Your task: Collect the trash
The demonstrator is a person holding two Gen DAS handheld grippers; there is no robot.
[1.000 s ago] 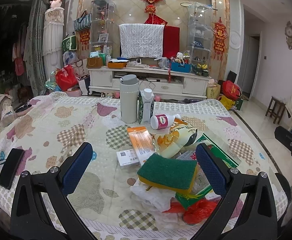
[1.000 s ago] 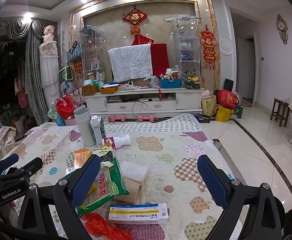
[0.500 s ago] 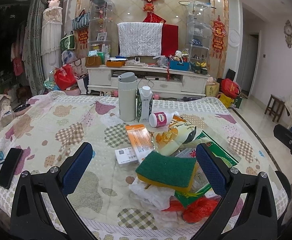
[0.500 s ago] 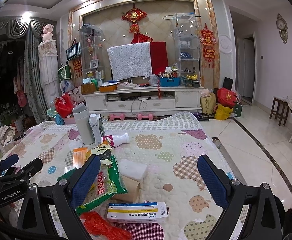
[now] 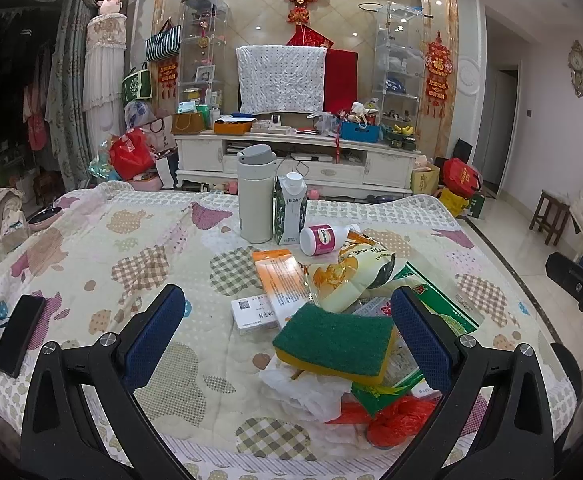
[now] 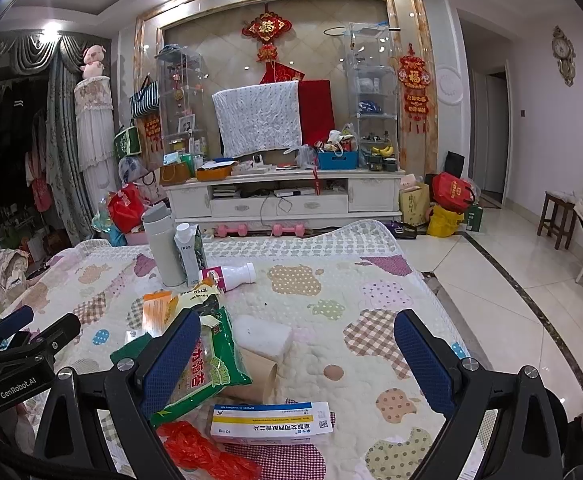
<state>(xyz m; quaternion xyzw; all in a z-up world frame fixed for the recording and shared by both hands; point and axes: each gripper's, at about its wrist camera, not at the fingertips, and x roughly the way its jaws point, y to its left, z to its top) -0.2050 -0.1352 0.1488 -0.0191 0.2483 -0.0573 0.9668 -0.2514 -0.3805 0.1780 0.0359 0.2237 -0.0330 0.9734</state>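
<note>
A heap of trash lies on the quilted table (image 5: pixel 91 264). In the left wrist view a green and yellow sponge (image 5: pixel 333 342) tops it, over white crumpled plastic (image 5: pixel 303 390), a red plastic bag (image 5: pixel 395 420), an orange box (image 5: pixel 283 284), a small white box (image 5: pixel 253 314) and a yellow snack bag (image 5: pixel 351 276). My left gripper (image 5: pixel 287 332) hovers open in front of the sponge, holding nothing. In the right wrist view my right gripper (image 6: pixel 297 360) is open above a green bag (image 6: pixel 211 364), a paper cup (image 6: pixel 257 378), a white sponge (image 6: pixel 263 336) and a blue-striped medicine box (image 6: pixel 269 420).
A grey flask (image 5: pixel 255 194), a milk carton (image 5: pixel 290 210) and a tipped pink-labelled bottle (image 5: pixel 325 238) stand behind the heap. A black phone (image 5: pixel 19 334) lies at the table's left edge. A white TV cabinet (image 5: pixel 291 164) lines the far wall; a stool (image 5: pixel 549 216) stands right.
Both views have shifted only slightly; the grippers stay open and the trash has not moved.
</note>
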